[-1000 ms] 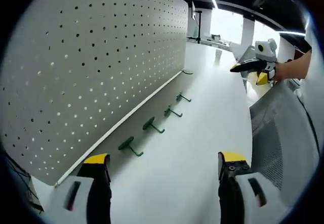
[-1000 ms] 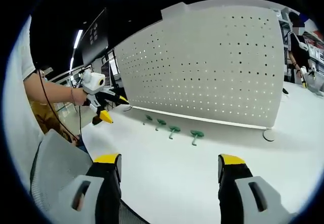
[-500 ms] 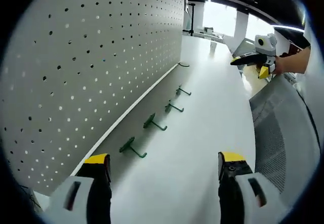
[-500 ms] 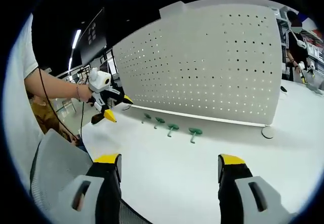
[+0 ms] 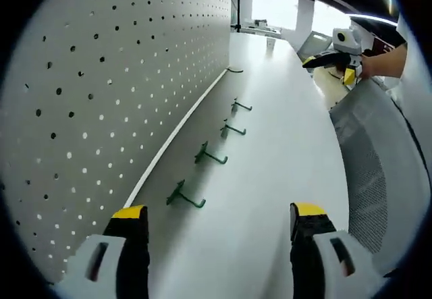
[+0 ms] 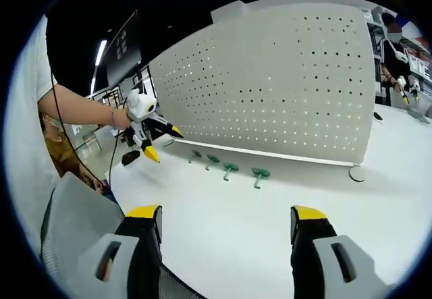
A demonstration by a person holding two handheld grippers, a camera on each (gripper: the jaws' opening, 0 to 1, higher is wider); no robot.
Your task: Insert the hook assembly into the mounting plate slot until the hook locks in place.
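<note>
Jaws stand apart and empty on both the left gripper (image 5: 214,218) and the right gripper (image 6: 226,221), so nothing is picked up yet. Four green hooks (image 5: 184,194) lie in a row on the white desk (image 5: 270,177) just beside the foot of the upright pegboard (image 5: 101,76), none inserted. Both grippers hover above the desk, the left nearest the closest hook, the right well back.

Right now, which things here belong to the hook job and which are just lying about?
Job: four green hooks lying on the table; pegboard; left gripper; right gripper, both open.
Lying about: grey mesh chair; round foot.
</note>
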